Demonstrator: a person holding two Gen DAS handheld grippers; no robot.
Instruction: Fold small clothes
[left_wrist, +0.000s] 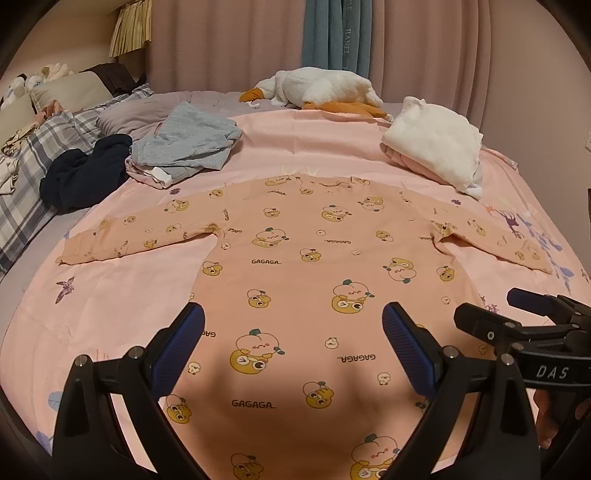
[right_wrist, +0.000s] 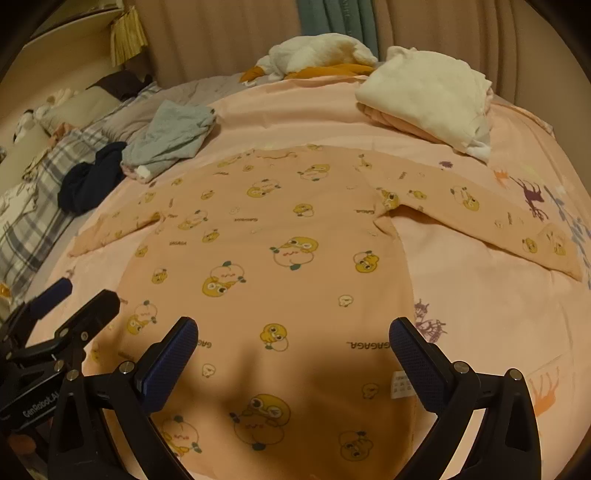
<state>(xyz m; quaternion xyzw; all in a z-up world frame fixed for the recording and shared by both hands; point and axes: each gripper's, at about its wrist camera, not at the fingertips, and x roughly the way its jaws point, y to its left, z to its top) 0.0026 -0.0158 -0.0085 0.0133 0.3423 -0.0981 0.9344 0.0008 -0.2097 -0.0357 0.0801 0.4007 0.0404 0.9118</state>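
A small peach long-sleeved top with yellow duck prints and "GAGAGA" lettering lies flat on the pink bed sheet, both sleeves spread out to the sides. It also shows in the right wrist view, with a white care label near its hem. My left gripper is open and empty above the top's lower part. My right gripper is open and empty above the hem, just right of the left one; it shows in the left wrist view.
A pile of grey clothes and a dark navy garment lie at the back left. A folded white and pink stack sits at the back right. A plush goose lies by the curtains. Plaid bedding is at the left.
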